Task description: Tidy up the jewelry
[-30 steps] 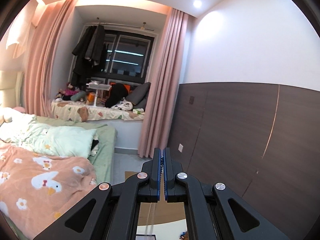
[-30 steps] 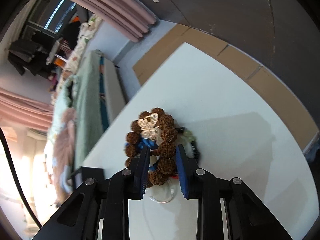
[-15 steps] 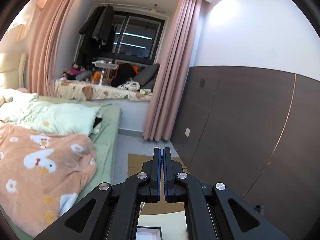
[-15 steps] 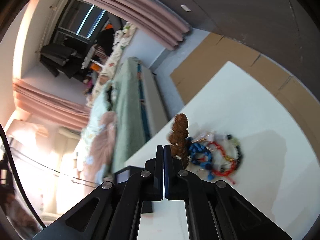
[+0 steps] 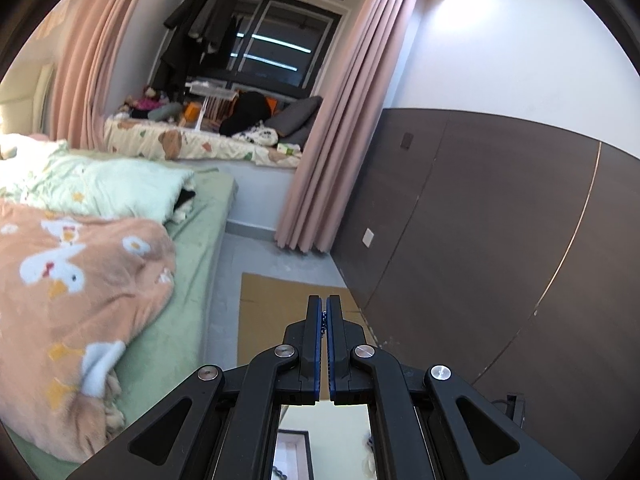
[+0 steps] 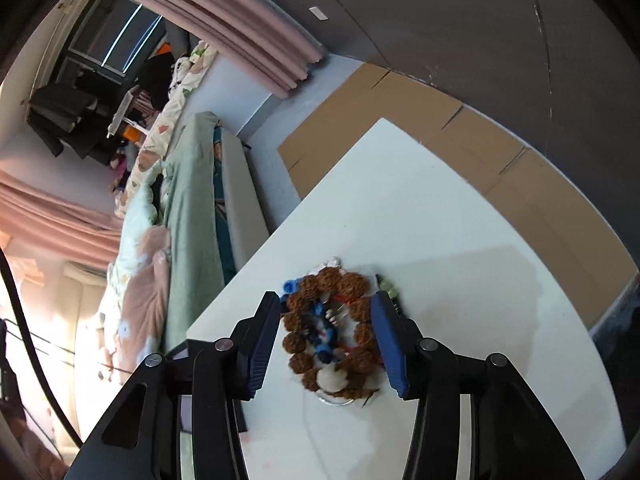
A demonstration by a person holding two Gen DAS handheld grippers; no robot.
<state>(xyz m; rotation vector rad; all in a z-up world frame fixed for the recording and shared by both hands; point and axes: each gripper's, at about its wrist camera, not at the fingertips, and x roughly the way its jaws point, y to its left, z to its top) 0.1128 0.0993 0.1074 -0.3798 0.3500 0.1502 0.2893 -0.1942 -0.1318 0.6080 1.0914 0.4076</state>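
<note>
The left gripper (image 5: 324,312) is held up high and points straight ahead. Its two fingers are pressed almost flat together, with only a thin slit between them, and a bit of thin chain shows in that slit. The right gripper (image 6: 326,312) points down. Its two fingers are spread wide apart.

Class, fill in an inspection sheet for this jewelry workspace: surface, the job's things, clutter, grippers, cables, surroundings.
Surface: white table, bare around the pile.
Job's things: brown bead bracelet lies ringed over blue and red pieces; a thin chain sits between the left fingers.
Clutter: nothing seen.
Grippers: right gripper open, straddling the pile; left gripper shut on the chain, raised.
Cables: black cable at the left edge.
Surroundings: bed, pink curtains, dark wall panels.
</note>
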